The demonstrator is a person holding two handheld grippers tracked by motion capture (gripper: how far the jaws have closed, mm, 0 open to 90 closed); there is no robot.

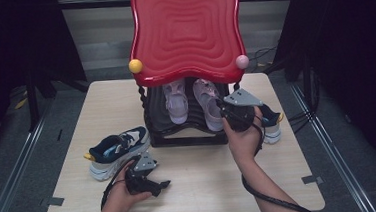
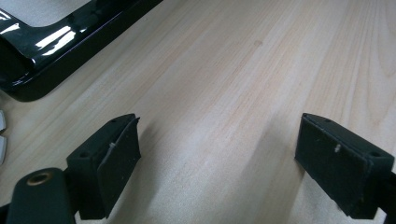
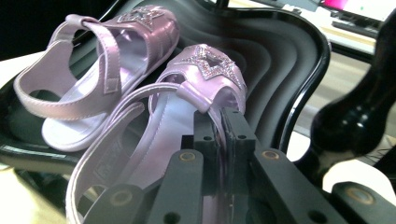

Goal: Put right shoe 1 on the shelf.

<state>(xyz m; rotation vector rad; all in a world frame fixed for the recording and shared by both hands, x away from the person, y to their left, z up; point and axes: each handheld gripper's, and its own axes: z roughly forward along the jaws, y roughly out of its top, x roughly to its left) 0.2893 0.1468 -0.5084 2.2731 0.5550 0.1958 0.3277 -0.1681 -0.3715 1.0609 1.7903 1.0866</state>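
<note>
Right hand-held gripper (image 3: 219, 122) was clamped on a lilac sandal (image 3: 187, 107) on the black shelf (image 3: 289, 51); left hand-held gripper (image 2: 219, 158) gaped wide, idle; sneakers (image 1: 116, 151) probably remained

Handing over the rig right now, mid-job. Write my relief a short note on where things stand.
Right gripper: fingers shut on the side edge of the nearer pink sandal, which lies on the rack's black lower shelf.
Left gripper: open, holding nothing, low over the table.
Other pink sandal sits beside it on the shelf.
One navy sneaker is on the table left of the rack, another on the right.
Done: both sandals shelved. Left: probably release, then the sneakers.
</note>
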